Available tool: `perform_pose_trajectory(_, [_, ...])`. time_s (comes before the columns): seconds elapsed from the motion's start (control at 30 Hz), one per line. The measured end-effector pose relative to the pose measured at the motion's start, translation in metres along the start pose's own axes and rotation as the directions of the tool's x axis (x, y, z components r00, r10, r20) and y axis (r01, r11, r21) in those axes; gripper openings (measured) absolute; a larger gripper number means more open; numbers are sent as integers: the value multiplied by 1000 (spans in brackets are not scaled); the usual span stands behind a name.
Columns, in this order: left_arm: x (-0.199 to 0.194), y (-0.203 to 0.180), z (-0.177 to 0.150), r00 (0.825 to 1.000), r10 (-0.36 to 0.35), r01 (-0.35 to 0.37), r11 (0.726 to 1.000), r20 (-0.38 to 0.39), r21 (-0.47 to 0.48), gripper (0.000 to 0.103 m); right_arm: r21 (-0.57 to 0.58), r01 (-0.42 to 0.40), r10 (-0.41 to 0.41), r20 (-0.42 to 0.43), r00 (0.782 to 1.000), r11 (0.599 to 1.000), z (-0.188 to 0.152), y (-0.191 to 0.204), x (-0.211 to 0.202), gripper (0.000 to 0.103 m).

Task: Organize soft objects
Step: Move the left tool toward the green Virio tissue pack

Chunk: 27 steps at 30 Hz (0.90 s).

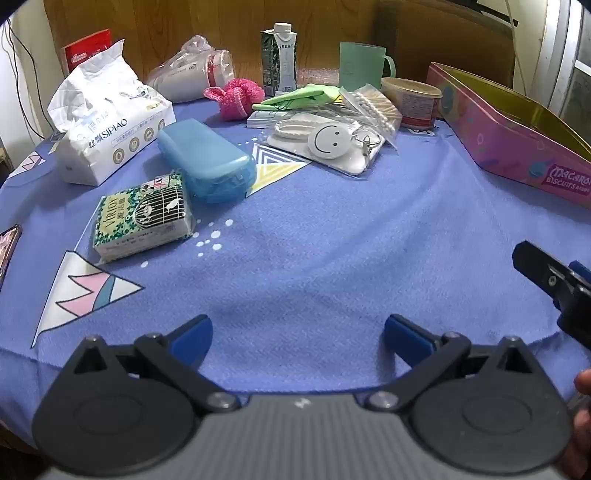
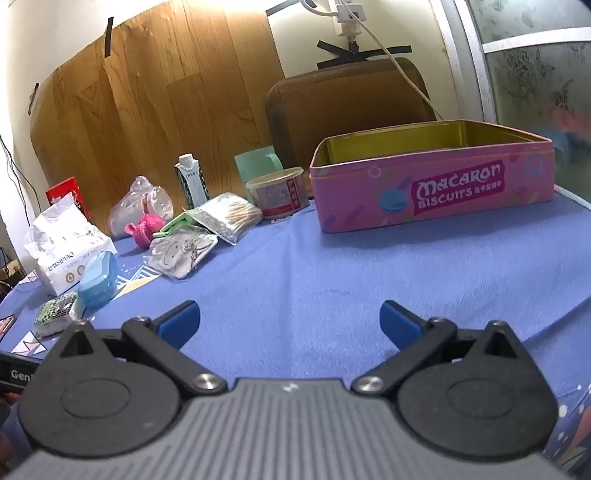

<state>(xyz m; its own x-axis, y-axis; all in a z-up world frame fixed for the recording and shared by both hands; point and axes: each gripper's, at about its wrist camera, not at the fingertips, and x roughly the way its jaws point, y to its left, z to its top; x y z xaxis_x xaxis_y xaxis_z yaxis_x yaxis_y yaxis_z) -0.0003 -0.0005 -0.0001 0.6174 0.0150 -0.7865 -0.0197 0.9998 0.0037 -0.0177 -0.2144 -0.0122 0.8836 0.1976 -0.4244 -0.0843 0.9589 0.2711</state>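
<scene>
Hovering pre-grasp, both grippers (image 1: pixel 298 334) (image 2: pixel 290 322) wide, empty; tissue pack (image 1: pixel 144 218) ahead-left of left jaws; next: reach, pinch, carry to tin (image 2: pixel 432 184).

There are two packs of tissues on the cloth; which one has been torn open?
The big white SIPIAO pack, its top ripped and crumpled. The small green birdcage-print pack in front of it looks sealed and flat.

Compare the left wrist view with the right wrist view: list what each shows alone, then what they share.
Left wrist only: the open left hand-held gripper, and the right one's finger at the frame edge.
Right wrist only: the open right hand-held gripper, the brown chair back and the wall charger with cable.
Both: the pink biscuit tin, blue case, pink knitted piece and large tissue pack.
</scene>
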Motion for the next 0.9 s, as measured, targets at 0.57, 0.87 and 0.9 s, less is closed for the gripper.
perform_pose_trajectory(0.57, [-36,31,-32,967,-127,119,992,221,49,102,-88,-74,71,-36,997,993,3,14,11,99])
perform_pose_trajectory(0.87, [-47,111,-1,935,-6,35,997,355,-74,99,-225,-386,349,-188,918,895,19,62,40,55])
perform_pose_trajectory(0.9, [-44,120,6,938,-13,52,993,346,-102,96,-237,-415,371,-209,905,878,19,71,44,55])
